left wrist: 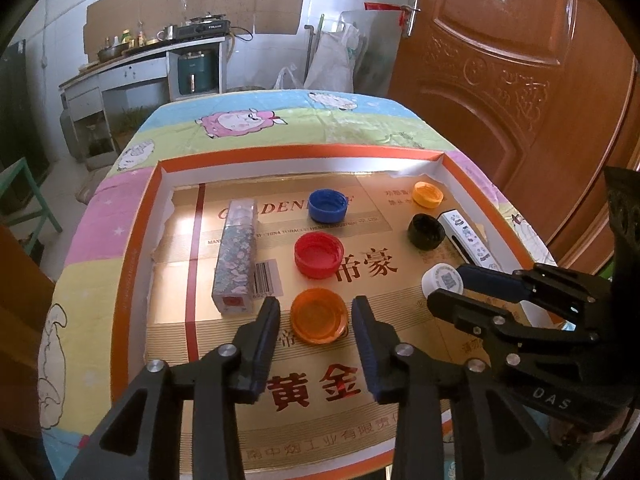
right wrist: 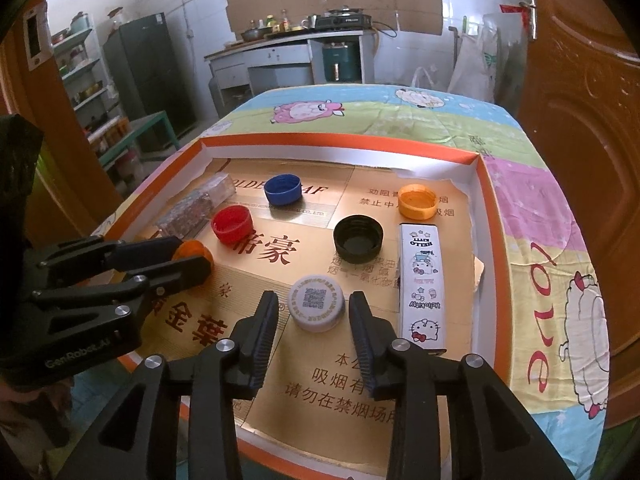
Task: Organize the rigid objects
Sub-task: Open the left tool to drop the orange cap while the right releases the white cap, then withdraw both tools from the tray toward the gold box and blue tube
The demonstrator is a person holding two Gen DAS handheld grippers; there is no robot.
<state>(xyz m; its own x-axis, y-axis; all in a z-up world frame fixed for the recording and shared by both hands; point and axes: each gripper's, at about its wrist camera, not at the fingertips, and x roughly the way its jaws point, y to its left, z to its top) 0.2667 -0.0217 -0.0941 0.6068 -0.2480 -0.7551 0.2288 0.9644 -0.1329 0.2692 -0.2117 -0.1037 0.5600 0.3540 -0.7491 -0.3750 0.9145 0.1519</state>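
Left tongs (left wrist: 316, 316) spread around the orange cap (left wrist: 319, 316), right tongs (right wrist: 314, 312) around the white cap (right wrist: 317, 308), apparently releasing them into rows.

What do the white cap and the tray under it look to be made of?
White cap: likely moulded plastic, matte, with a ribbed side and a printed code on top. Tray: looks like cardboard, with a glossy gold printed floor, taped seams and white folded walls edged in orange.

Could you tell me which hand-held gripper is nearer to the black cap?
Right. The right hand-held gripper straddles the white cap just before the black cap; the left hand-held gripper sits farther off, around the orange cap.
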